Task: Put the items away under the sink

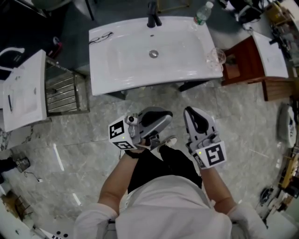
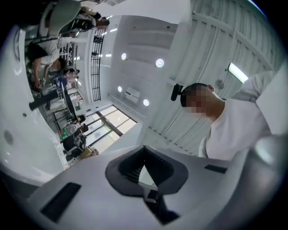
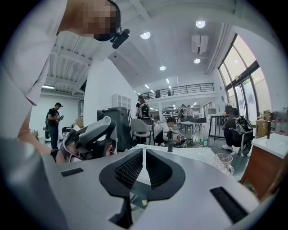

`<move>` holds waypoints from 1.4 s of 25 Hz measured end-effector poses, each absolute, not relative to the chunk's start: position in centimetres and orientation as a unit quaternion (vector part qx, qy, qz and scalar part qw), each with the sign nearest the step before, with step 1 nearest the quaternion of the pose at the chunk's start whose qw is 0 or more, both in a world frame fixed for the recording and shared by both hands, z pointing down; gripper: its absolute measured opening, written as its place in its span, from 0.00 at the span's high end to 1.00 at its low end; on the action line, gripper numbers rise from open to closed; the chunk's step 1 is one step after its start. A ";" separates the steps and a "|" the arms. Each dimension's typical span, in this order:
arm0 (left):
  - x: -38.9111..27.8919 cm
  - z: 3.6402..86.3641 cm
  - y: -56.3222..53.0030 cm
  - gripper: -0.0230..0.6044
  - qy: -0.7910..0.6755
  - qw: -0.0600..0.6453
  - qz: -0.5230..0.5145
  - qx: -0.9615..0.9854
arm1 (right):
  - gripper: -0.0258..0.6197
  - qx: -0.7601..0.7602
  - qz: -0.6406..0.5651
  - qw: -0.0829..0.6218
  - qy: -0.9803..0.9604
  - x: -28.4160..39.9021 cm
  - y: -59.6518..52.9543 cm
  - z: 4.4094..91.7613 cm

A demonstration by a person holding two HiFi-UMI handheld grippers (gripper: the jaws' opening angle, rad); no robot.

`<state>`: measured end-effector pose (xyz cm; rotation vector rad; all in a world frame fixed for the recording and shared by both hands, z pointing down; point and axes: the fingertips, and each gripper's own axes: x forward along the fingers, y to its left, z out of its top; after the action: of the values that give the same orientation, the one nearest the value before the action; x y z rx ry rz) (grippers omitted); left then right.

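A white sink top [image 1: 126,70] stands ahead of me. On it lie a pair of eyeglasses [image 1: 100,37] at the left, a plastic bottle [image 1: 202,14] at the back right and a clear glass cup [image 1: 216,57] at the right edge. A black faucet [image 1: 153,18] stands at the back. Both grippers hang in the air in front of my body, short of the sink. My left gripper [image 1: 164,115] is shut and empty, tilted upward [image 2: 144,148]. My right gripper [image 1: 189,112] is beside it, jaws together with nothing between them [image 3: 144,151]. In the right gripper view I see the bottle [image 3: 204,140] and the cup [image 3: 223,162].
A second white basin [image 1: 25,91] and a metal rack [image 1: 65,93] stand at the left. A wooden cabinet [image 1: 247,60] stands right of the sink. Cables and clutter line the right edge of the grey tiled floor [image 1: 70,140]. People sit and stand in the background [image 3: 168,128].
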<state>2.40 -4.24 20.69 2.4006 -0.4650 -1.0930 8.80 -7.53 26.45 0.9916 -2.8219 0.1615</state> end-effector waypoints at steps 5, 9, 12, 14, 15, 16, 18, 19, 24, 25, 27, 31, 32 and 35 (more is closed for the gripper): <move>2.1 19.7 -4.7 0.96 -0.277 0.156 -0.305 0.898 | 0.89 0.342 0.041 0.066 -0.936 10.0 -7.6 24.5; 2.7 18.1 -4.8 0.96 -0.347 0.100 -0.216 0.907 | 0.89 0.349 0.036 0.046 -0.935 11.1 -7.5 22.5; 3.2 16.9 -4.4 0.96 -0.382 0.054 -0.152 0.910 | 0.89 0.353 0.030 0.036 -0.935 12.1 -7.5 21.2; 3.2 15.8 -4.4 0.96 -0.407 0.029 -0.123 0.904 | 0.89 0.355 0.029 0.027 -0.934 12.6 -7.7 20.4; 2.9 15.3 -4.3 0.96 -0.423 0.018 -0.111 0.899 | 0.89 0.356 0.029 0.022 -0.934 12.9 -7.8 20.0; 2.5 14.9 -4.3 0.96 -0.441 0.009 -0.098 0.892 | 0.89 0.357 0.027 0.018 -0.934 13.1 -8.0 19.6; 1.5 14.3 -4.1 0.96 -0.477 -0.007 -0.078 0.875 | 0.89 0.357 0.021 0.009 -0.934 13.6 -8.2 18.8; 1.0 14.0 -3.9 0.96 -0.492 -0.015 -0.072 0.868 | 0.89 0.357 0.018 0.004 -0.934 13.8 -8.4 18.5; -1.7 13.1 -2.7 0.96 -0.556 -0.029 -0.066 0.828 | 0.89 0.345 0.013 -0.013 -0.938 14.3 -8.7 17.3; -2.4 13.0 -2.4 0.96 -0.569 -0.029 -0.068 0.819 | 0.89 0.341 0.011 -0.015 -0.940 14.2 -8.7 17.1; -3.4 12.6 -1.9 0.96 -0.588 -0.035 -0.070 0.805 | 0.89 0.333 0.006 -0.018 -0.943 14.1 -8.8 16.6; -4.6 12.5 -1.2 0.96 -0.613 -0.045 -0.064 0.786 | 0.89 0.320 -0.001 -0.019 -0.947 13.9 -9.1 16.0; -4.8 12.7 -1.0 0.96 -0.620 -0.044 -0.060 0.781 | 0.89 0.316 -0.003 -0.018 -0.949 13.8 -9.0 15.9; -5.2 13.8 -0.6 0.96 -0.637 -0.027 -0.055 0.768 | 0.89 0.309 -0.008 -0.012 -0.951 13.6 -8.8 15.7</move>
<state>-5.22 -0.63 13.83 2.4556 -2.0383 -0.1755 13.62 -8.81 15.68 0.9777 -3.0110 -0.0267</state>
